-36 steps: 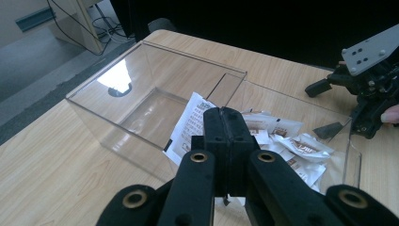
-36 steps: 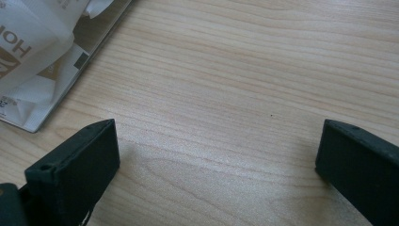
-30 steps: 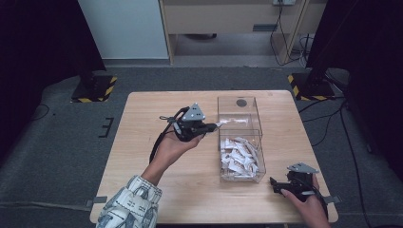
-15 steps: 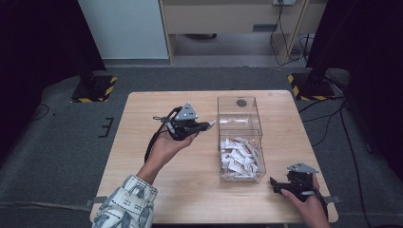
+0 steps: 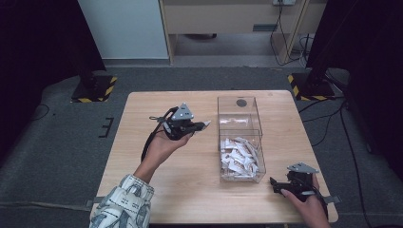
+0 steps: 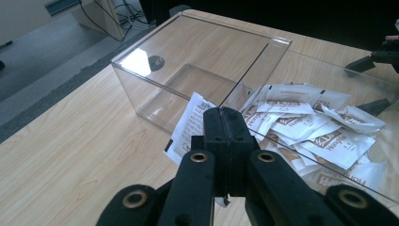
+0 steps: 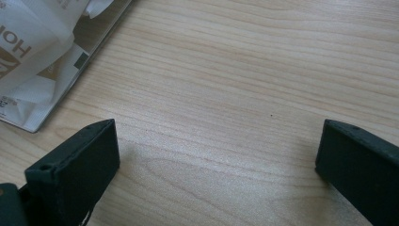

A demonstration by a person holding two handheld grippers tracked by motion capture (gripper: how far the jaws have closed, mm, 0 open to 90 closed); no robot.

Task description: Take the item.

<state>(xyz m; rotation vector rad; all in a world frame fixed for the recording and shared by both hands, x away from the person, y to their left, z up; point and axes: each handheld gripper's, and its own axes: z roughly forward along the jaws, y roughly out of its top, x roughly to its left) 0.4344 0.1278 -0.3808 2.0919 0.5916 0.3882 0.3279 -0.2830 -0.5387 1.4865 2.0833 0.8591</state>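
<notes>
High view, mid-frame: left hand-held gripper [image 5: 203,125] clamps one packet [image 5: 206,124] beside the box [image 5: 240,137]; right hand-held gripper [image 5: 274,183] gapes empty; many packets remain.

We find the held packet [image 6: 190,127] partly hidden behind closed jaws; its print is too small to read.

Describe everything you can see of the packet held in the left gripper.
The packet is a small flat sachet, white with dark print in fine lines and a black mark at one corner, papery or foil-like by its look. The left gripper has its jaws shut on one edge, so most of it sticks out beyond the tips, tilted. It hangs in the air beside the clear box, outside the wall, apart from the heap of packets inside.
</notes>
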